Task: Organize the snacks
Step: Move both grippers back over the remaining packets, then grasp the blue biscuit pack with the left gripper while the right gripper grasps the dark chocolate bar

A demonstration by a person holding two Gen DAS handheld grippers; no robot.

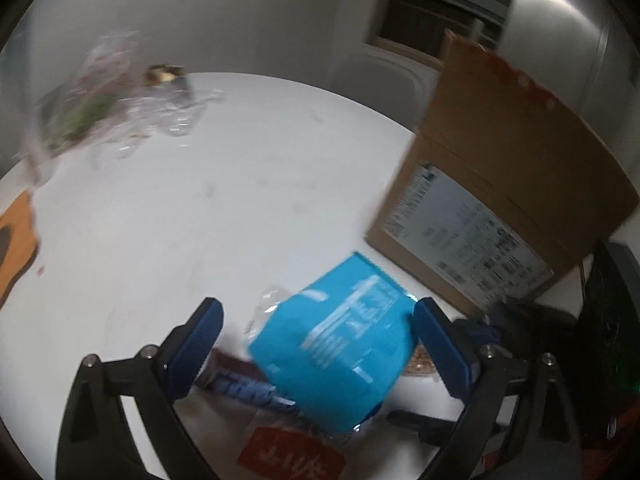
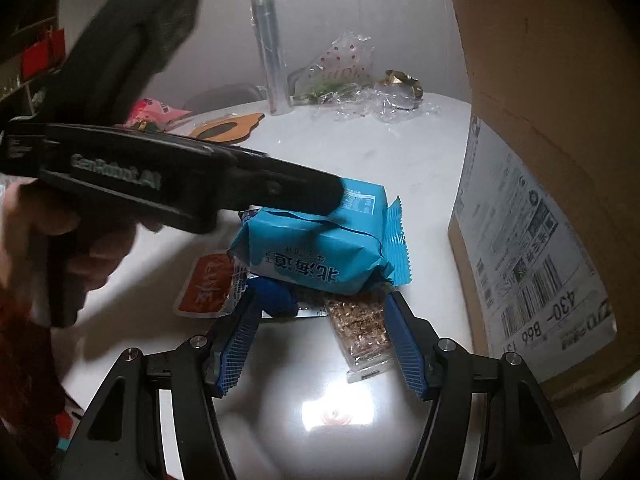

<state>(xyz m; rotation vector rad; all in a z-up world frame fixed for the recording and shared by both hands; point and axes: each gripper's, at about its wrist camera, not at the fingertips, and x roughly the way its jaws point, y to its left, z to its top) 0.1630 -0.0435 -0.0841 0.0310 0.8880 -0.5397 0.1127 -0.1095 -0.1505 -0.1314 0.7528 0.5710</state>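
Observation:
A light blue snack packet (image 1: 340, 344) lies on top of a small pile of snacks on the white table (image 1: 224, 200). My left gripper (image 1: 316, 320) is open with its jaws on either side of the packet, not closed on it. In the right wrist view the packet (image 2: 320, 248) sits over a dark blue snack (image 2: 274, 300), a red-orange pouch (image 2: 206, 288) and a clear nut bar (image 2: 362, 328). My right gripper (image 2: 320, 340) is open just in front of the pile, holding nothing. The left gripper's black body (image 2: 168, 184) reaches over the packet from the left.
A large cardboard box (image 2: 540, 160) stands on the right, close to the pile. At the table's far side are a clear roll (image 2: 272, 52), crumpled clear bags (image 2: 352, 80), a pink packet (image 2: 156, 112) and an orange cutout (image 2: 224, 128).

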